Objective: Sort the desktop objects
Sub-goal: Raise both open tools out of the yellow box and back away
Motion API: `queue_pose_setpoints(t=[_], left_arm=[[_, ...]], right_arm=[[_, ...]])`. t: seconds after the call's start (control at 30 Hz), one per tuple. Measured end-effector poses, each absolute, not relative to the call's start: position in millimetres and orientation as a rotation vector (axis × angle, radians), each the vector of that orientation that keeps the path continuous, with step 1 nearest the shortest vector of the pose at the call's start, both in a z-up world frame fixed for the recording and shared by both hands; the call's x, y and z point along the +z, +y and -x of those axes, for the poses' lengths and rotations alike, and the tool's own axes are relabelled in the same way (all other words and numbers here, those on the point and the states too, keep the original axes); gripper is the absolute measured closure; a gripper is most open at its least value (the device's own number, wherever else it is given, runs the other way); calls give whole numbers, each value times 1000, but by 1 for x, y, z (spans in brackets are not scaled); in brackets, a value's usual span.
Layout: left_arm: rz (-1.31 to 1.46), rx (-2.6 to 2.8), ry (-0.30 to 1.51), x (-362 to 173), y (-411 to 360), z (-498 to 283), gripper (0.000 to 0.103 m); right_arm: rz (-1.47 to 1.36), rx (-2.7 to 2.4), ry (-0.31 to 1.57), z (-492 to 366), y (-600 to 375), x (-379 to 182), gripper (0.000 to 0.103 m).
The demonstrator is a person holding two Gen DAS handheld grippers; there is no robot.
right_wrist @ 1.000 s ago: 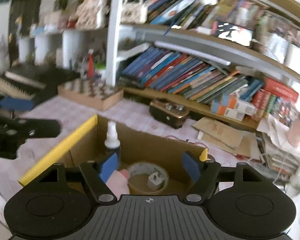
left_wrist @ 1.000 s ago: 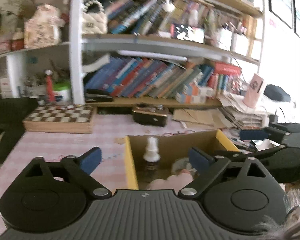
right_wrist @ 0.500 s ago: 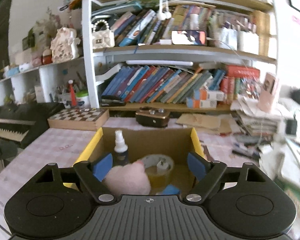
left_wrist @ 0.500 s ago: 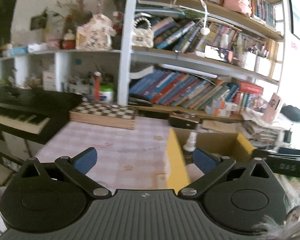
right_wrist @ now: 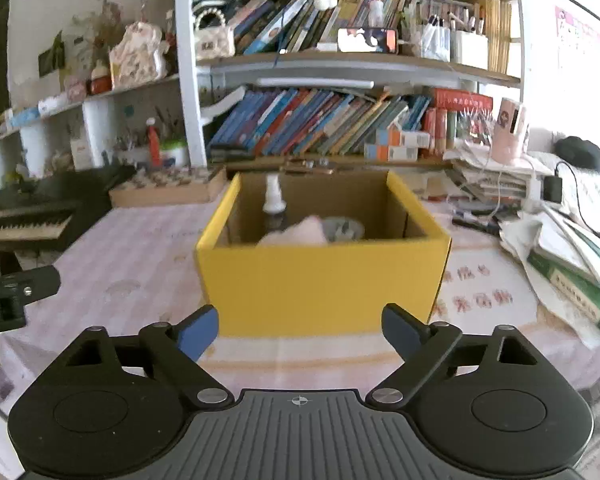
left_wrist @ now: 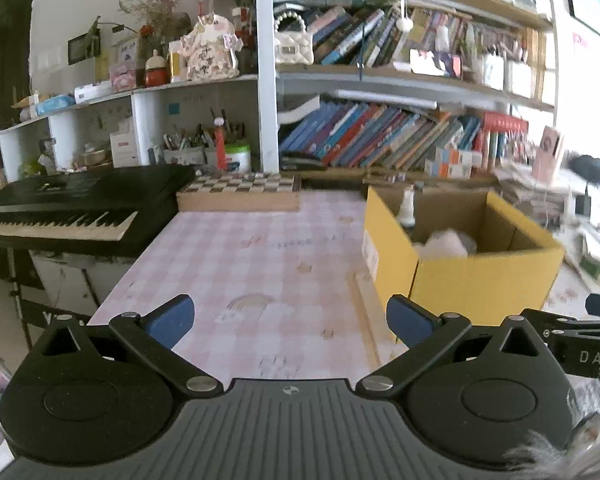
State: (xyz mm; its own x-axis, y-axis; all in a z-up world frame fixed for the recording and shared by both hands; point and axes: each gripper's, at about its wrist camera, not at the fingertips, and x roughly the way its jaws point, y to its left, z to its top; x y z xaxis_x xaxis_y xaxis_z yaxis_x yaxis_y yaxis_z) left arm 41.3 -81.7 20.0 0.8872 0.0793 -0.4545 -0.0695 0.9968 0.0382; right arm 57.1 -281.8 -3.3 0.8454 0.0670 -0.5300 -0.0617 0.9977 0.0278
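Observation:
A yellow cardboard box (right_wrist: pixel 324 284) stands on the pink checked table (right_wrist: pixel 140 256); it also shows in the left wrist view (left_wrist: pixel 480 280). Inside it are a spray bottle (right_wrist: pixel 274 200), a pink fluffy thing (right_wrist: pixel 296 234) and a roll of tape (right_wrist: pixel 346 230). The bottle (left_wrist: pixel 407 206) and pink thing (left_wrist: pixel 446 244) show in the left wrist view too. My right gripper (right_wrist: pixel 298 330) is open and empty, just in front of the box. My left gripper (left_wrist: pixel 288 320) is open and empty, over the table left of the box.
A chessboard box (left_wrist: pixel 240 194) lies at the back of the table. A keyboard piano (left_wrist: pixel 72 208) stands at the left. Bookshelves (right_wrist: pixel 320 120) fill the back. Papers, books and cables (right_wrist: pixel 560 240) pile up at the right.
Both grippers have pulled back from over the box toward the table's front edge. The left one has also swung left. Both stay open and empty.

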Motion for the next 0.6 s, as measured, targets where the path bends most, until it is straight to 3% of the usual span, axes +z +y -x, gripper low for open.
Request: queue_pose_setpoints(t=[0.6], left_arm=[[-44, -3, 544, 6, -56, 9, 0]], right_arm=[[-7, 33, 611, -7, -243, -16, 3]])
